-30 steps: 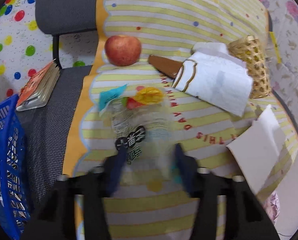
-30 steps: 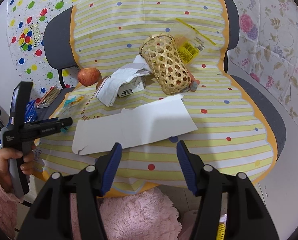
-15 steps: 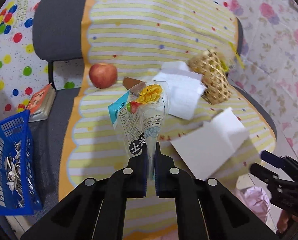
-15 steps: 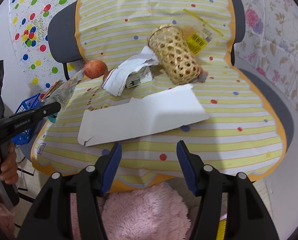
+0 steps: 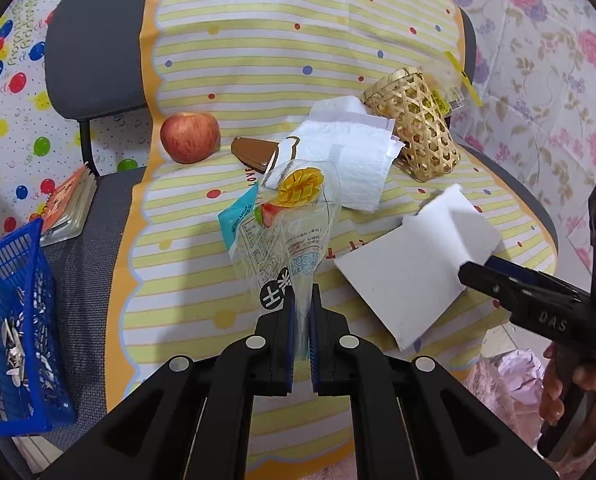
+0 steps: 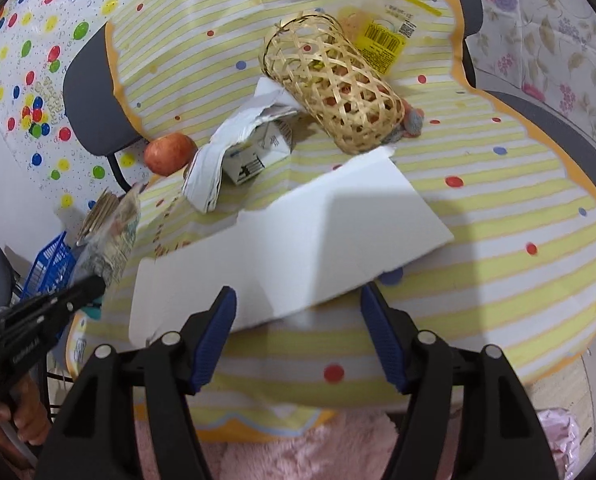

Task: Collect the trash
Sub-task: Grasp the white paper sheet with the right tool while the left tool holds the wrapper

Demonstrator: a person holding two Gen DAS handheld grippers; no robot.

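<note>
My left gripper (image 5: pixel 302 312) is shut on a clear plastic snack wrapper (image 5: pixel 285 220) with mango print and holds it upright above the striped cloth. The wrapper also shows at the left of the right wrist view (image 6: pixel 113 236). My right gripper (image 6: pixel 298 312) is open and empty, its fingers either side of the near edge of a flat white cardboard sheet (image 6: pixel 298 236), which also shows in the left wrist view (image 5: pixel 414 264). A crumpled white paper bag (image 5: pixel 354 160) and a small carton (image 6: pixel 253 152) lie behind it.
A red apple (image 5: pixel 189 136), a brown wedge (image 5: pixel 253 152) and a woven bamboo basket (image 6: pixel 334 88) lie on the yellow striped cloth (image 6: pixel 498 208). A yellow zip bag (image 6: pixel 382 36) sits behind the basket. A blue crate (image 5: pixel 13 332) and a notebook (image 5: pixel 69 204) are at left.
My left gripper closed on the wrapper and lifted it off the cloth. My right gripper moved forward towards the white cardboard, still open.
</note>
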